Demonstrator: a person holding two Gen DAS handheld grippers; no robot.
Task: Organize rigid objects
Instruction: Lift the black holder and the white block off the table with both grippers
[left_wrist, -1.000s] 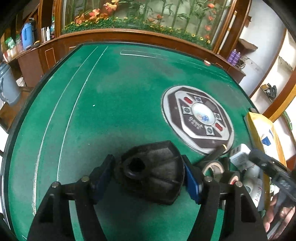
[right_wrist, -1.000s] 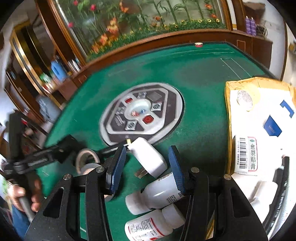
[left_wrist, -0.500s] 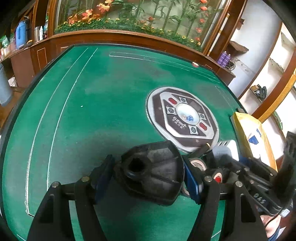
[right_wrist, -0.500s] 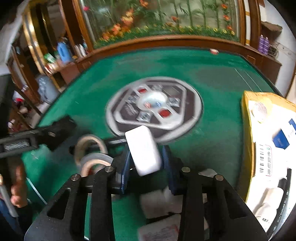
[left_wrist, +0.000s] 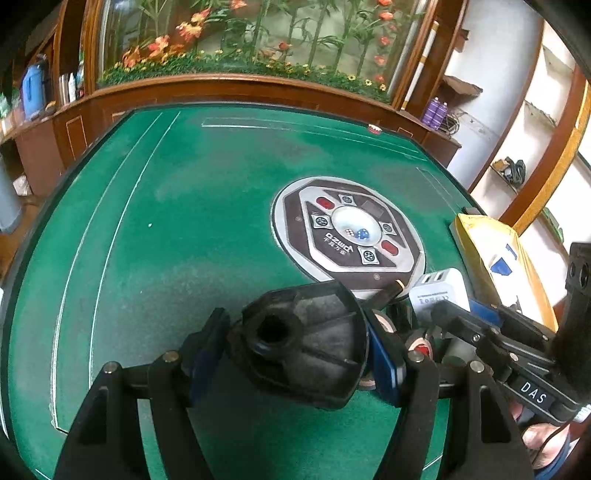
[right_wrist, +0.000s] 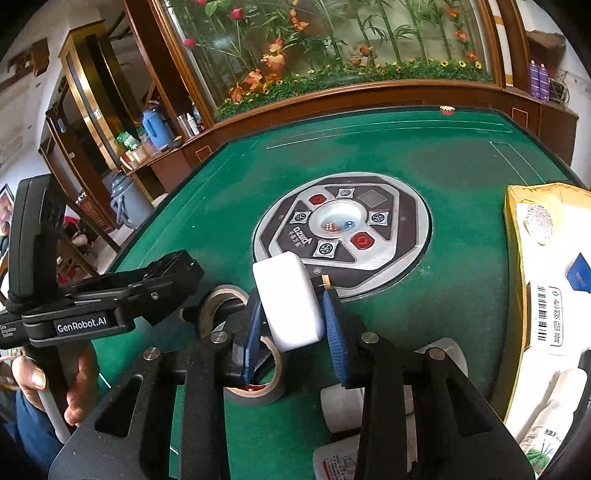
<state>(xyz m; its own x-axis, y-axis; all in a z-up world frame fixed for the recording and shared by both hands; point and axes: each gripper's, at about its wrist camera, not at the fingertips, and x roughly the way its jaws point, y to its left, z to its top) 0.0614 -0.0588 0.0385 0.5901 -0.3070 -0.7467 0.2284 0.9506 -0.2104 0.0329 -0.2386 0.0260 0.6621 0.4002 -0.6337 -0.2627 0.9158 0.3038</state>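
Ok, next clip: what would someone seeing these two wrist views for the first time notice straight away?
Probably the big round control panel with its dice dome, set in the middle of the green mahjong table. Next, both tongs are loaded: the right tongs, which have just been closing, clamp a white USB charger, and the left tongs grip a black plastic part. Tape rolls and white bottles crowd the near edge.

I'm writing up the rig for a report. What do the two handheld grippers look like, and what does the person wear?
Both the left gripper and the right gripper are matte black, with forked arms, silver rivets and blue pads. White lettering reads "GenRobot.AI" on the left one and "DAS" on the right. The left one has a pale handle. Blue clothing shows by both hands.
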